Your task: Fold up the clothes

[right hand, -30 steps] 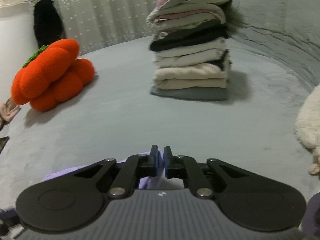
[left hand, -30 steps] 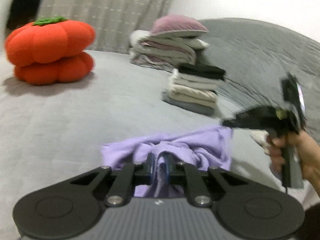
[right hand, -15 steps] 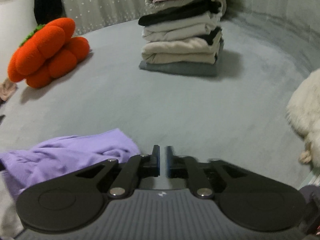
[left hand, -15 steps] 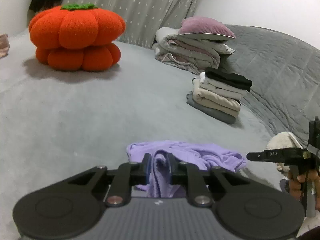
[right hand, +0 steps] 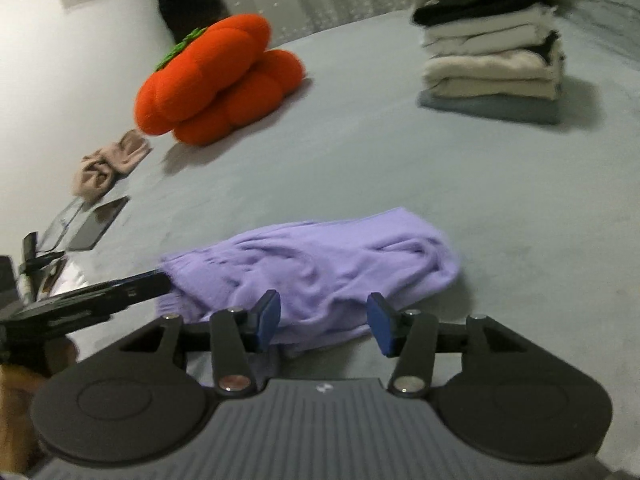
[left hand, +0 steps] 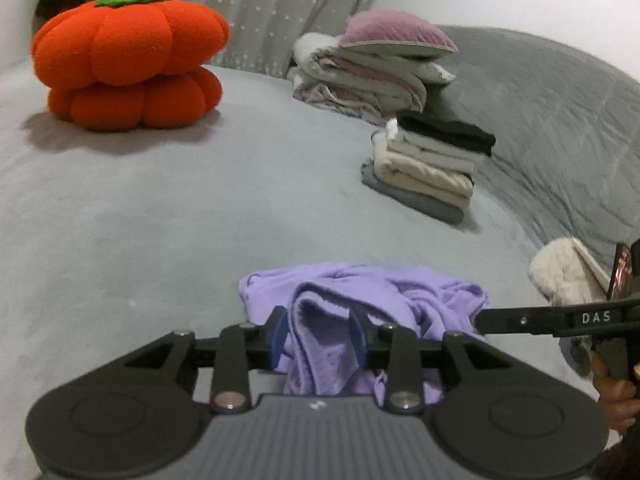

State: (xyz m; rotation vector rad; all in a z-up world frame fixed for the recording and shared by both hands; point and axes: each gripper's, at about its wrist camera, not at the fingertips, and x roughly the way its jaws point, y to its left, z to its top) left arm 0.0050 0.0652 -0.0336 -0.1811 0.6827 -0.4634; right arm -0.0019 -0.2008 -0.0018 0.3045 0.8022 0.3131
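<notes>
A crumpled lilac garment [left hand: 360,292] lies on the grey bed right in front of both grippers. My left gripper [left hand: 317,336] has its jaws opening, and a raised fold of the garment stands loosely between the blue pads. In the right wrist view the same garment [right hand: 320,256] stretches across the bed. My right gripper [right hand: 324,320] is at its near edge with jaws opening wide, the cloth lying below them unpinched. The right gripper's finger [left hand: 560,316] reaches in from the right in the left wrist view. The left gripper's finger [right hand: 120,292] touches the garment's left end.
A stack of folded clothes [left hand: 432,168] stands far right, with piled bedding and a pink pillow [left hand: 372,68] behind. An orange pumpkin cushion [left hand: 128,64] sits far left. A white fluffy item [left hand: 560,276], a beige cloth [right hand: 108,164] and a dark tablet [right hand: 96,224] lie near the edges.
Both grippers went from shut to open. The left one let go of the lilac fold. The right one tipped downward, bringing the garment into its view.
</notes>
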